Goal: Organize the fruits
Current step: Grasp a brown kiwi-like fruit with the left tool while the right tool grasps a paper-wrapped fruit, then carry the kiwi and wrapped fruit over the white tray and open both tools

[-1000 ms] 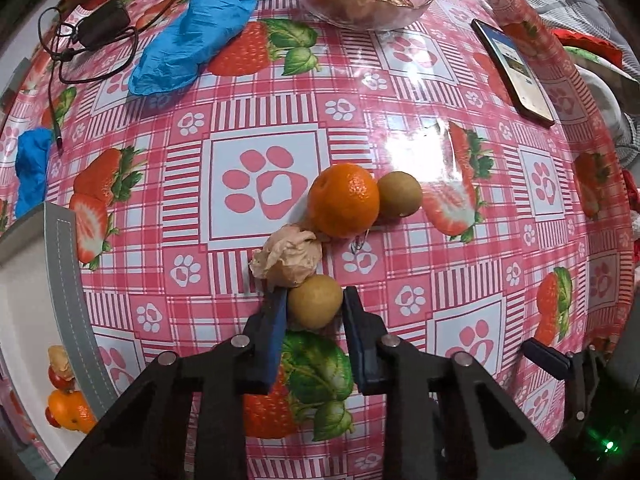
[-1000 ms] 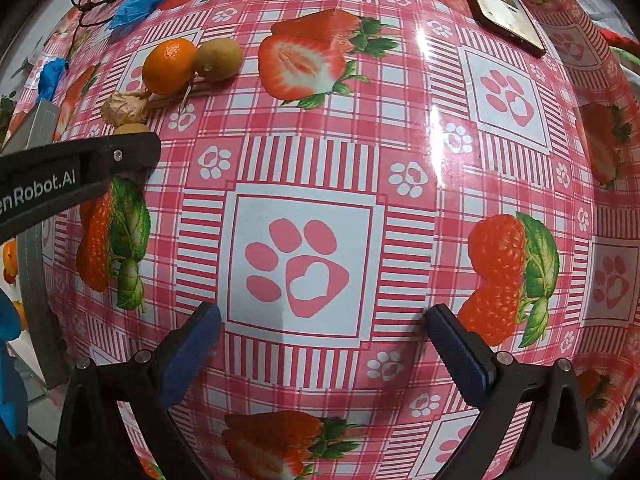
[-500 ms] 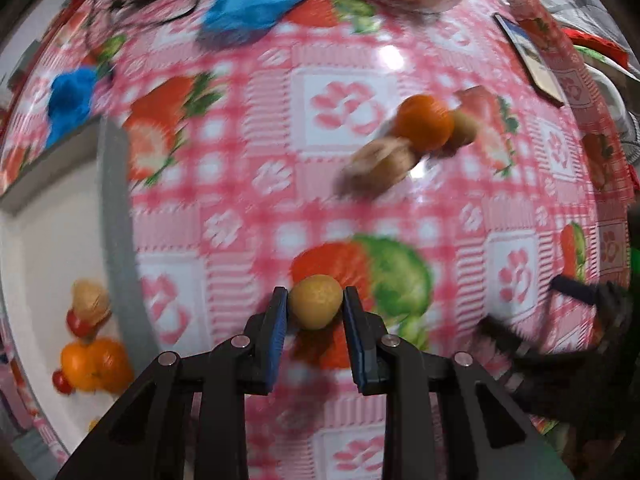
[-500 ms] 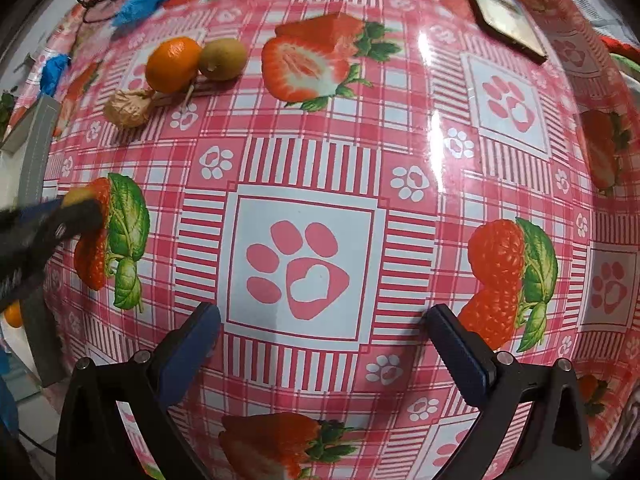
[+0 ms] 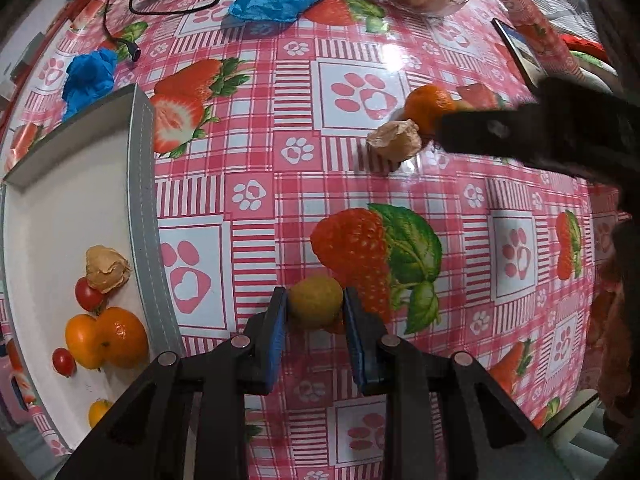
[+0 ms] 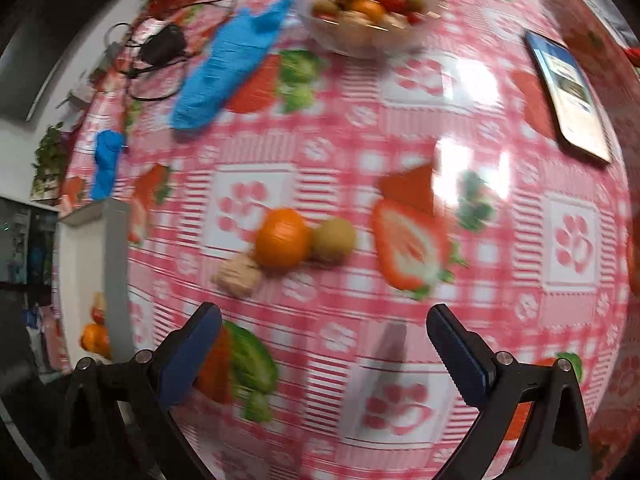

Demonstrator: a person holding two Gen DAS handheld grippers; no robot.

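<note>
a small yellow-green fruit [image 5: 316, 301] is pinched between blue pads, above the strawberry-print cloth beside the white tray [image 5: 48, 208].

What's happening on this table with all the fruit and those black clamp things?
A person is sorting fruit with a handheld gripper in each hand. The left gripper is shut on a small yellow-green fruit, held above the tablecloth near the white tray that already holds some fruit. The right gripper is open and empty, pointing toward the orange, a brown-green fruit and a papery husked fruit on the table.
</note>
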